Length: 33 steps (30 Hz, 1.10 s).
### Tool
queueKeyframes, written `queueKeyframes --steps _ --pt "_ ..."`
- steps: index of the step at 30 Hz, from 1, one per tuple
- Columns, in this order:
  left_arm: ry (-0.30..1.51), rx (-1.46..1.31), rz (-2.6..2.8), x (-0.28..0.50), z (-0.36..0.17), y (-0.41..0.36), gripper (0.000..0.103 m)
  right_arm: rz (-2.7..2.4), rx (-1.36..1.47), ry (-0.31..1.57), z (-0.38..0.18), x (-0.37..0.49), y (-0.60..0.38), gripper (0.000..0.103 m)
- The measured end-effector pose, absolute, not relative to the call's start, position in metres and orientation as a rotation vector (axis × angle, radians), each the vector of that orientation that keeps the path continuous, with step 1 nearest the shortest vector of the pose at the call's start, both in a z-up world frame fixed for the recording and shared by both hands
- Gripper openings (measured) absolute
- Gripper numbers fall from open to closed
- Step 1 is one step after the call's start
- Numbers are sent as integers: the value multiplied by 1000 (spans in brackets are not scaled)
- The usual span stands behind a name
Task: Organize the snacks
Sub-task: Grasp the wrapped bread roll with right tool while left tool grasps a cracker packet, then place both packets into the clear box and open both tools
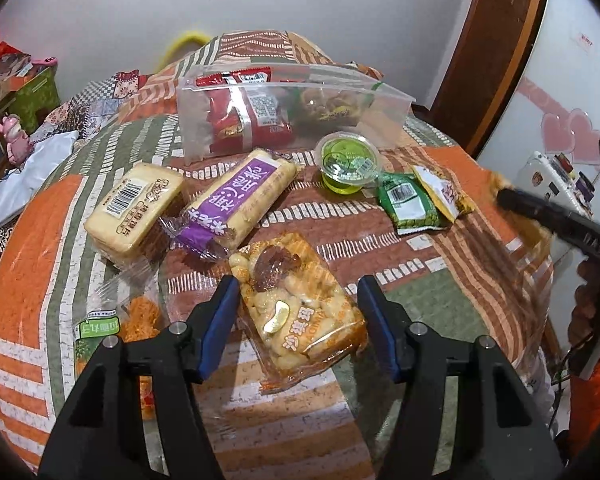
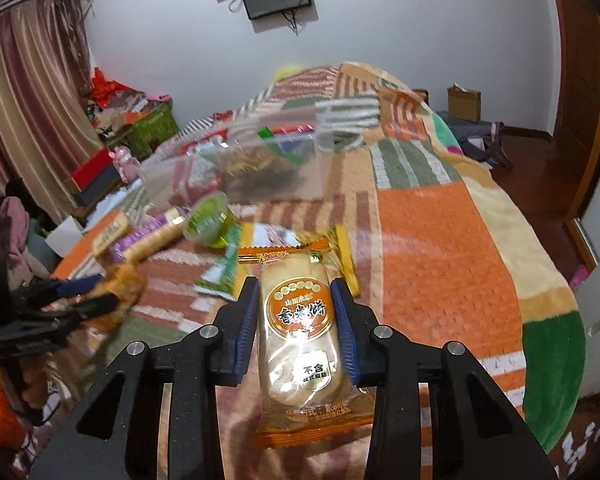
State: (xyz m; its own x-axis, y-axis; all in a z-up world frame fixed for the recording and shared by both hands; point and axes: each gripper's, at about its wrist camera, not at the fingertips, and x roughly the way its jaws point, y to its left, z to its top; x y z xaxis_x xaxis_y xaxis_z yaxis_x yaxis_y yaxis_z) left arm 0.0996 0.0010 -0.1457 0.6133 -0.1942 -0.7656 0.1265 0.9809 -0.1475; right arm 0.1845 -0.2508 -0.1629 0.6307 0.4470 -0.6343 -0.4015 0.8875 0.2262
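Observation:
My left gripper (image 1: 296, 286) is open above a nut-brittle snack pack (image 1: 300, 312) lying on the patterned blanket (image 1: 440, 304), one finger on each side. Beyond lie a purple biscuit pack (image 1: 236, 204), a pale cracker pack (image 1: 134, 210), a green jelly cup (image 1: 350, 162), a green sachet (image 1: 410, 204) and a yellow sachet (image 1: 446, 194). A clear plastic bin (image 1: 288, 108) at the back holds red packs. My right gripper (image 2: 296, 292) is shut on an orange-wrapped cake (image 2: 300, 340), held above the blanket; the bin (image 2: 240, 168) is ahead, blurred.
An orange-filled clear pack (image 1: 128, 320) lies at the left near the blanket's edge. Boxes and a pink figurine (image 1: 14, 140) crowd the left side. The right gripper's finger (image 1: 556, 224) shows at the right edge. A wooden door (image 2: 580, 120) is at right.

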Motion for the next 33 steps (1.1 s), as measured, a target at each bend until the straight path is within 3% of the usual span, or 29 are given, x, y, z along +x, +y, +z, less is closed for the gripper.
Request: queueKeyframes --steps 13,17,18,33 --pt "828 -39 -186 103 -134 -8 55 583 52 667 -139 189 -215 33" --pt "784 -66 -187 111 -117 0 48 592 49 637 -128 193 -207 33" --pt "778 -71 -190 111 -114 1 41 593 48 630 -126 195 -206 33" --pt "696 -132 -184 151 -65 32 39 590 66 589 -107 227 -196 33"
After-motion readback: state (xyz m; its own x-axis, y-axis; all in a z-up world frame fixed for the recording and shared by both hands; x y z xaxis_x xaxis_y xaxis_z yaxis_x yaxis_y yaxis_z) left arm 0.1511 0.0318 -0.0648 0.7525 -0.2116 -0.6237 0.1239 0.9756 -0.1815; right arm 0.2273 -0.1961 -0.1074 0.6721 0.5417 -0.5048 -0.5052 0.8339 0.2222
